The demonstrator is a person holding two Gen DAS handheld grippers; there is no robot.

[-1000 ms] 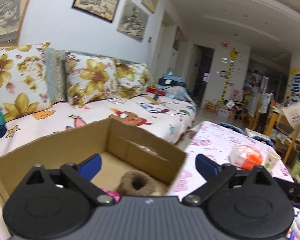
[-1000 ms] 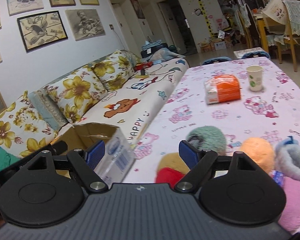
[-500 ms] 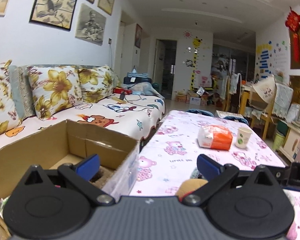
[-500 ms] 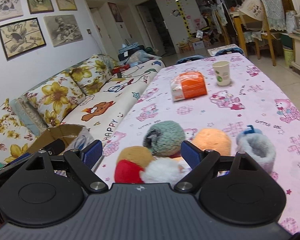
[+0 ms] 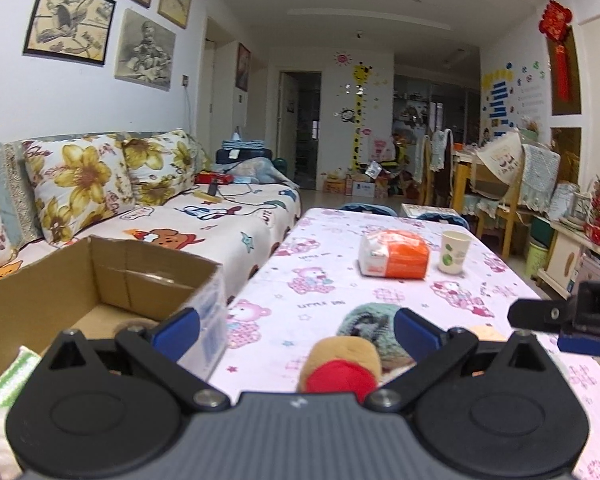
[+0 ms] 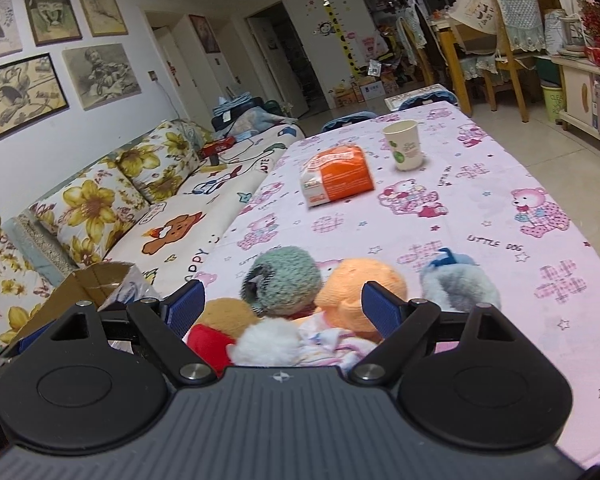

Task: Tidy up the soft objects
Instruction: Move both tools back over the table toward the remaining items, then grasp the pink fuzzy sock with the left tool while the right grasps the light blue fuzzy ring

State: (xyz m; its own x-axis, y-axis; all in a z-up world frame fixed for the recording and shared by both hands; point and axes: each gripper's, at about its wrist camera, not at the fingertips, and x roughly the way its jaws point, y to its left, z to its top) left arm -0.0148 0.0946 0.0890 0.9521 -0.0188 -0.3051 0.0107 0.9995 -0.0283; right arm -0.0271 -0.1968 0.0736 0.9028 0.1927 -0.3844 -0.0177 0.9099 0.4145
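Note:
A pile of soft toys lies on the pink tablecloth (image 6: 480, 208): a green-grey ball (image 6: 282, 280), an orange plush (image 6: 360, 290), a brown and red plush (image 6: 216, 326), a white fluffy one (image 6: 266, 344) and a grey-blue one (image 6: 460, 286). My right gripper (image 6: 283, 306) is open and empty, just above and behind the pile. My left gripper (image 5: 296, 330) is open and empty, over the brown and red plush (image 5: 340, 366), with the green-grey ball (image 5: 366, 322) beyond. An open cardboard box (image 5: 112, 276) stands at the left on the sofa.
An orange and white packet (image 6: 336, 176) and a paper cup (image 6: 404, 146) stand further along the table. The flowered sofa (image 5: 100, 184) runs along the left. Chairs and a dining table (image 6: 492, 40) stand at the back right. The right gripper shows at the left wrist view's right edge (image 5: 572, 318).
My left gripper has swung right, from over the box to over the toy pile. My right gripper has moved right and closer to the toys. Both stayed open.

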